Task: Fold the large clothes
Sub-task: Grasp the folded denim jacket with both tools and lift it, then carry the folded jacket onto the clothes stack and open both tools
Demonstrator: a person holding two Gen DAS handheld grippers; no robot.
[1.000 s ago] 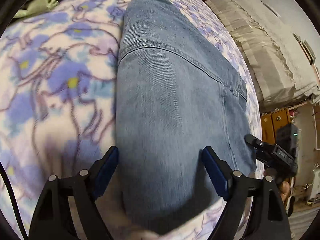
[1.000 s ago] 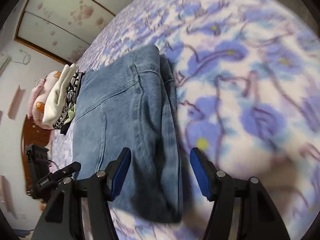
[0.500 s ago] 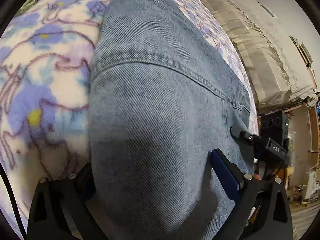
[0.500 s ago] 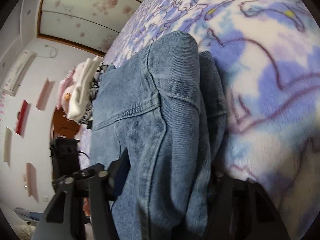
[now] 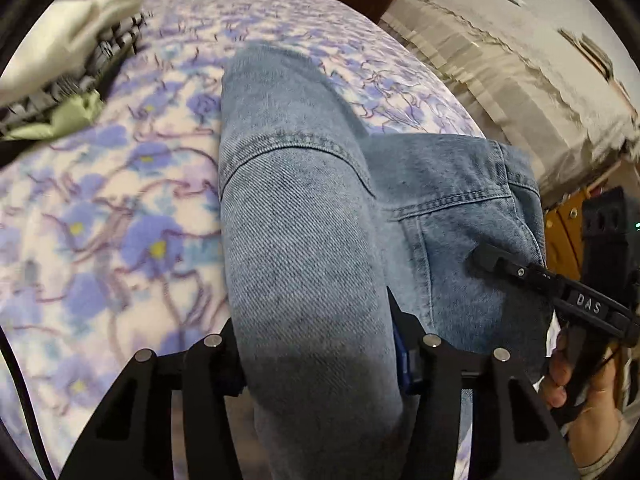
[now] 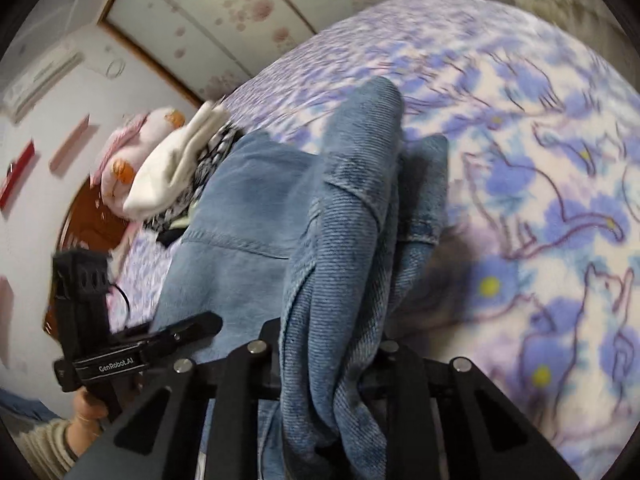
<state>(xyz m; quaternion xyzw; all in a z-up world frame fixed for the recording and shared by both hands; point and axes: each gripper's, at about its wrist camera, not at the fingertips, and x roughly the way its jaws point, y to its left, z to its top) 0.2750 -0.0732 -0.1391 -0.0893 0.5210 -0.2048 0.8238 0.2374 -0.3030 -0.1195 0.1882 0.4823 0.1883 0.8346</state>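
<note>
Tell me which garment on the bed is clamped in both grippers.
The blue jeans: the left gripper and right gripper are each shut on a fold. The white garment lies untouched in the far pile.

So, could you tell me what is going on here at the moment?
A person is folding a pair of blue jeans on a bed with a floral blanket. The left gripper and the right gripper are each shut on a bunch of denim at the near edge. A pile of other clothes sits further back.
</note>
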